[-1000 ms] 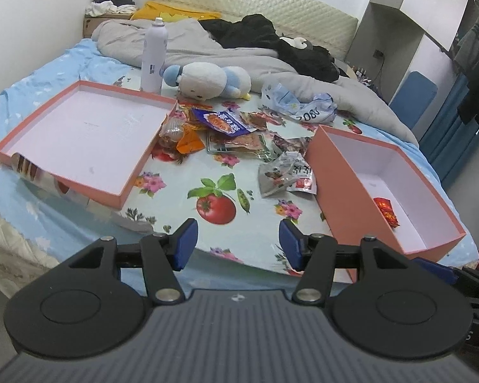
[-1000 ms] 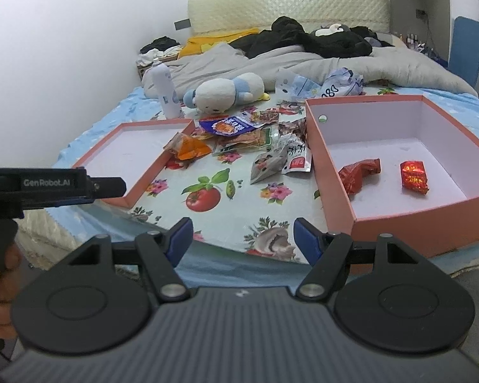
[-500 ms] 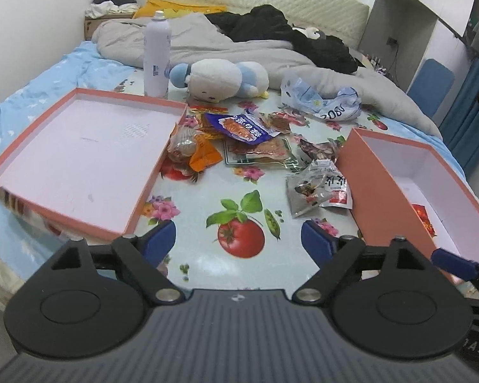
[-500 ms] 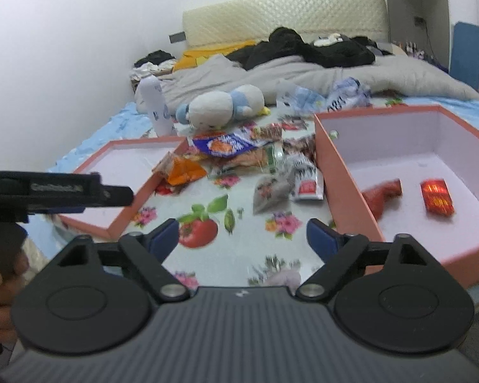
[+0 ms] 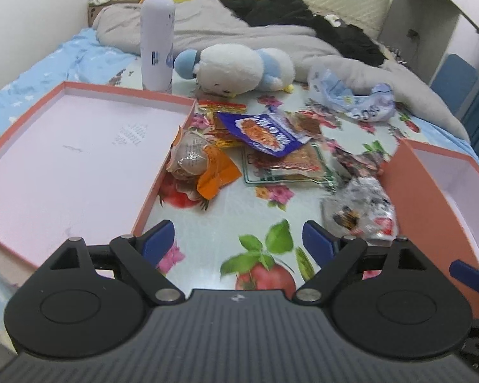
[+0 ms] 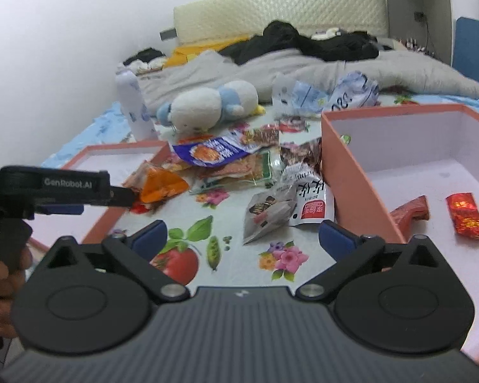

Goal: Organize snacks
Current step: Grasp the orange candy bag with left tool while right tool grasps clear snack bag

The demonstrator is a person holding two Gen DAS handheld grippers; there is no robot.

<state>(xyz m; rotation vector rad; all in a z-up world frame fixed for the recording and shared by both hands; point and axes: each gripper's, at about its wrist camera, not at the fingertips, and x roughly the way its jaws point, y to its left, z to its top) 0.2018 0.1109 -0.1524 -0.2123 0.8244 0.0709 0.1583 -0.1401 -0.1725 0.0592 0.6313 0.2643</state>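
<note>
On the bed's floral cloth (image 5: 214, 223), loose snack packets (image 5: 265, 134) lie between two boxes, so the left gripper (image 5: 238, 239) stands wide and empty while the right gripper (image 6: 242, 236) is opening, nothing between its fingers, for picking.

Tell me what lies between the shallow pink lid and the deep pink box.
Loose snack packets on the flowered cloth, between shallow pink lid and deep pink box; both views show it.

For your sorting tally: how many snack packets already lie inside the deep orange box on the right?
2. In the deep orange box, a dark red twisted packet lies by the near-left wall, and a bright red foil packet lies right of it. The gripper body hides the box's nearest corner.
</note>
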